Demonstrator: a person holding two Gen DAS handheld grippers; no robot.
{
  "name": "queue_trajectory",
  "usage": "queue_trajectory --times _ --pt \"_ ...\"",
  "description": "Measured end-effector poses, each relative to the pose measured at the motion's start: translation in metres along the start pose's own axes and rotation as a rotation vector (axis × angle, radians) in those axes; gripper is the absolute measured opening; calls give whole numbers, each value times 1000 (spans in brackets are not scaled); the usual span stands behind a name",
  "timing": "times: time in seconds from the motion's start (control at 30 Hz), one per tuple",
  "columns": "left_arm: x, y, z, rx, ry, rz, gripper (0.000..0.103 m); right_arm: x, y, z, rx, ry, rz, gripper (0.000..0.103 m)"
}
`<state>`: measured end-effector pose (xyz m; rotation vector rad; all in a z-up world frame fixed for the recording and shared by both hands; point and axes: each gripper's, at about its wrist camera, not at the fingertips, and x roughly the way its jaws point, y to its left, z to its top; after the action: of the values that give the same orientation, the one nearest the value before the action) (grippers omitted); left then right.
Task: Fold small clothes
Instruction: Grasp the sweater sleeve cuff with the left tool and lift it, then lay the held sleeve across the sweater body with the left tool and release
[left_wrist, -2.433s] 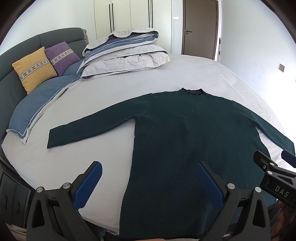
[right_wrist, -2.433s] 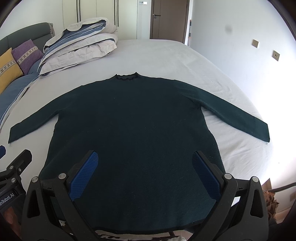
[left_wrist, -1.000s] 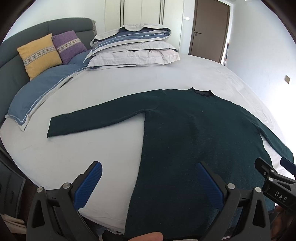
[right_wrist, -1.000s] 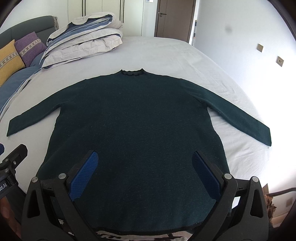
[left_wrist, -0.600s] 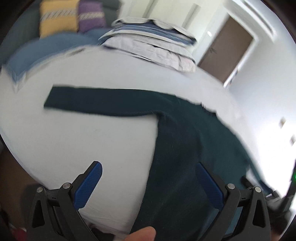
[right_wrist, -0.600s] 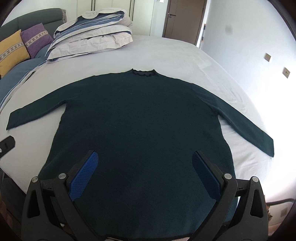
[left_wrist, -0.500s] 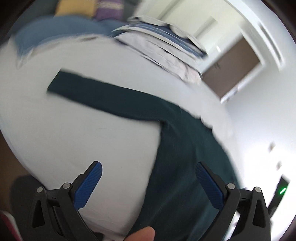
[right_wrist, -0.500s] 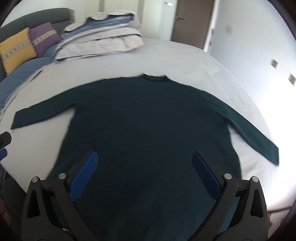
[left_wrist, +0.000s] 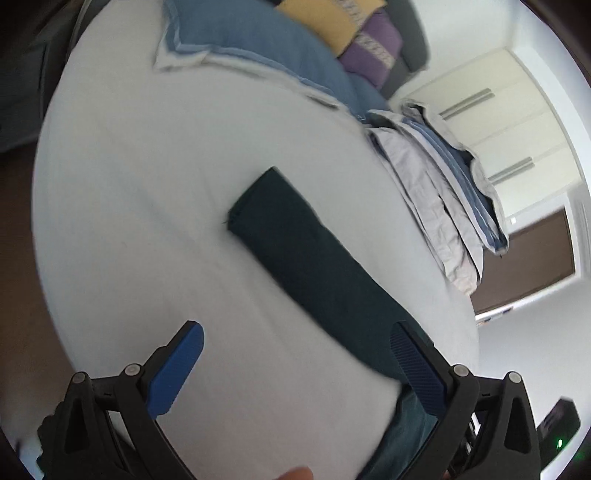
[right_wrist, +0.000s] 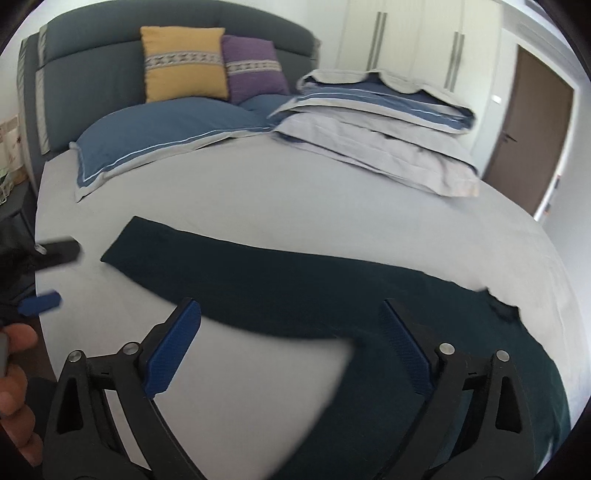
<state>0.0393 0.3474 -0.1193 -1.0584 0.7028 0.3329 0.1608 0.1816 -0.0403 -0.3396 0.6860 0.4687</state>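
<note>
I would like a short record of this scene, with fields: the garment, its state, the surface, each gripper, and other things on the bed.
garment: dark green sweater
state: spread flat, unfolded; one sleeve stretched out straight
surface: bed sheet, light grey
left gripper: open, holding nothing, above the sheet near the sleeve
right gripper: open, jaws have just been closing a little, nothing between them
other things: blue pillow, yellow cushion, purple cushion, folded duvet

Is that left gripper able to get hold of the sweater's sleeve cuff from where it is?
Probably yes: the left gripper is open, and only bare bed sheet lies between it and the sweater sleeve's cuff.
</note>
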Motion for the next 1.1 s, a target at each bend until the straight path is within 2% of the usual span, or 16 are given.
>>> queue_trajectory --times 0.07,0.17,0.2,0.3,0.4,0.5,0.6,0.63,0.67,0.7,0.73,0.77,0.8,0.93,1.03,1.1 --pt "15 14 14 -46 -22 3 89 9 6 7 42 0 44 95" --pt "43 39 33 -173 45 -72 87 14 7 -2 111 5 101 95" --pt "45 43 38 -203 32 -95 88 17 6 -6 139 14 112 93" --pt "45 41 50 -207 -8 -114 96 12 -22 -31 233 49 139 82" --pt "54 38 48 -230 -69 -102 101 9 -50 -50 339 53 146 79" --pt "60 27 49 -218 -76 -70 101 -1 -72 -64 408 43 139 78" --pt "65 22 50 -243 -56 -99 97 -18 -93 -77 451 24 129 78" --pt "69 20 52 -249 -60 -99 94 -23 -100 -82 464 19 124 78" --pt "73 17 54 -250 -61 -104 81 -29 -107 -88 477 15 119 78" --pt "77 17 56 -247 -50 -108 61 -35 -115 -93 489 13 114 78" --pt "84 15 57 -246 -27 -111 51 -42 -123 -99 503 10 103 77" --pt "90 14 58 -251 1 -116 28 -48 -131 -103 517 5 99 76" --pt "94 12 59 -247 19 -112 12 -56 -140 -109 532 0 91 76" --pt "85 -25 50 -120 3 -93 8 -88 -188 -145 623 -18 45 74" --pt "82 -76 32 19 13 -107 8 -110 -222 -179 709 -27 6 73" --pt "83 -123 7 152 31 -118 8 -125 -244 -204 767 -33 -25 73"
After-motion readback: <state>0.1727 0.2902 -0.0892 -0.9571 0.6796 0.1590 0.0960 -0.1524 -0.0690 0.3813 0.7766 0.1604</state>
